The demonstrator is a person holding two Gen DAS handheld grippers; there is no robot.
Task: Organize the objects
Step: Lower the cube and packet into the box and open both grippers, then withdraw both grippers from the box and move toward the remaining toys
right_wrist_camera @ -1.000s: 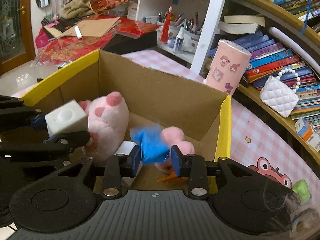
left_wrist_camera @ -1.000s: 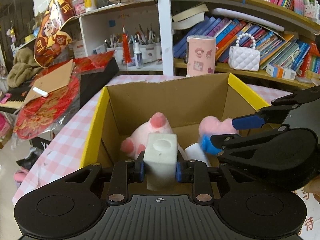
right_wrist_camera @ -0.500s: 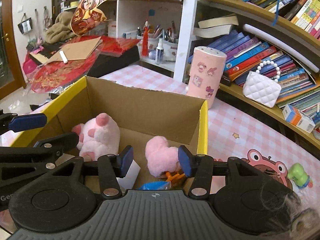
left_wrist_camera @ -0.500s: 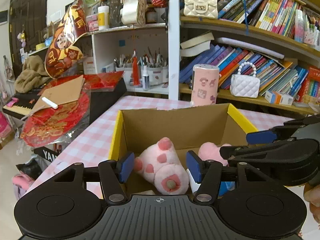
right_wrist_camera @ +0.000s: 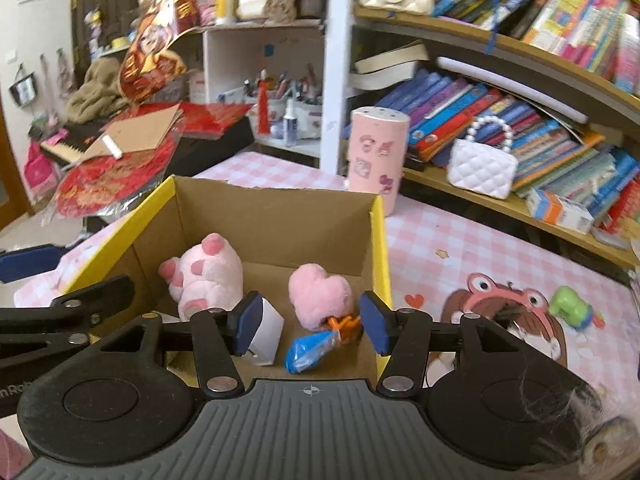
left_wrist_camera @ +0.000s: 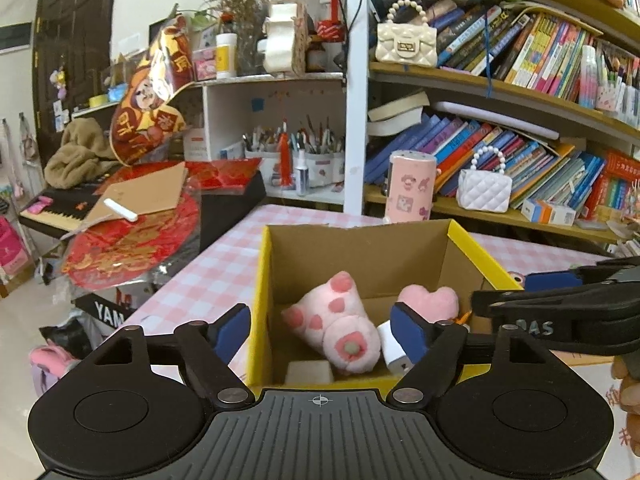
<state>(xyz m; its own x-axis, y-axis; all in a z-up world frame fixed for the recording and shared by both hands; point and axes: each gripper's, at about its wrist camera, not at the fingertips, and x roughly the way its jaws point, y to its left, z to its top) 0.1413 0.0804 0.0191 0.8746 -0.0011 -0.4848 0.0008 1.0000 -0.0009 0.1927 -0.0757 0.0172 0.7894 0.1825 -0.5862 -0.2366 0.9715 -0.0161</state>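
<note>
Hovering wide open and empty above the cardboard box (left_wrist_camera: 276, 280), left gripper (left_wrist_camera: 320, 330) and right gripper (right_wrist_camera: 310, 322), with paw plush (left_wrist_camera: 336, 320), heart plush (right_wrist_camera: 320, 294), white cube (right_wrist_camera: 266, 330) and blue packet (right_wrist_camera: 308, 350) already inside below the fingers, green toy (right_wrist_camera: 570, 306) right of them seemingly left.

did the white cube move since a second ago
Yes. The white cube left the left gripper and now lies on the cardboard box floor, near wall side.
</note>
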